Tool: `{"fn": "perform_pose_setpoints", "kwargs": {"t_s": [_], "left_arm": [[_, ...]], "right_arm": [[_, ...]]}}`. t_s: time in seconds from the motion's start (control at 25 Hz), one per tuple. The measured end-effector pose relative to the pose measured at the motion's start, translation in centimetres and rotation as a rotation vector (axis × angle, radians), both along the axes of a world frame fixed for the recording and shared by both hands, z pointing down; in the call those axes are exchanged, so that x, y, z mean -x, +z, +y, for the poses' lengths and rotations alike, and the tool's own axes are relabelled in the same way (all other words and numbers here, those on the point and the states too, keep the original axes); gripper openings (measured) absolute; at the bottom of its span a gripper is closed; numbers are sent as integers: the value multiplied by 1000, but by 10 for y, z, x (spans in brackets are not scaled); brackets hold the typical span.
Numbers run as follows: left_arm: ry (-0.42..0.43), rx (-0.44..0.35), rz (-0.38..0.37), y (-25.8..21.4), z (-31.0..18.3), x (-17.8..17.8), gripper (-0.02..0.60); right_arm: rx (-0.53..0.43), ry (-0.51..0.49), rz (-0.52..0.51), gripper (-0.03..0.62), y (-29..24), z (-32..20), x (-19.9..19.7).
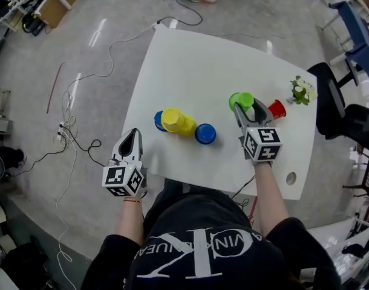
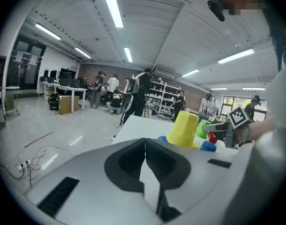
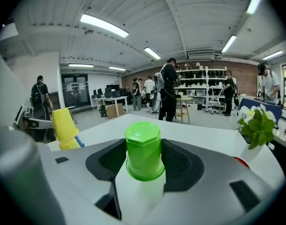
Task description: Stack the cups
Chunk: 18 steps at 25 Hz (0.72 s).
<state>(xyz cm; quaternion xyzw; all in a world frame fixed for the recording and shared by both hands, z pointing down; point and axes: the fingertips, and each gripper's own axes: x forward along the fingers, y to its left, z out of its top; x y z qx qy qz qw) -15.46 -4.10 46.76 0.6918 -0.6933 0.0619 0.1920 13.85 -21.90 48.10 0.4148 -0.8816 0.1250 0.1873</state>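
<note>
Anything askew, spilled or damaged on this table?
Mid-table, the top yellow cup leans tilted on the lower yellow cup instead of sitting square on it. Nothing looks spilled or damaged.

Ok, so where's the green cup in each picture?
Head view: green cup right of middle, beside the red cup.
Left gripper view: small, just right of the yellow cup.
Right gripper view: centre, in the right gripper.
Shared landmark: yellow cup, in all three views.
</note>
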Motion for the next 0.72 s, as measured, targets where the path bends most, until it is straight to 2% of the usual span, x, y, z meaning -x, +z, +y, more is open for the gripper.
{"fn": "perform_pose_setpoints", "kwargs": {"t_s": [0.28,0.72], "left_arm": [[27,-30,11,-5,-8,-5,5],[16,-74,20,-15,-9,6,5]], "right_arm": [[-13,-177,-5,244,-34,41,35],[21,-374,-10,244,-62,96,81]]}}
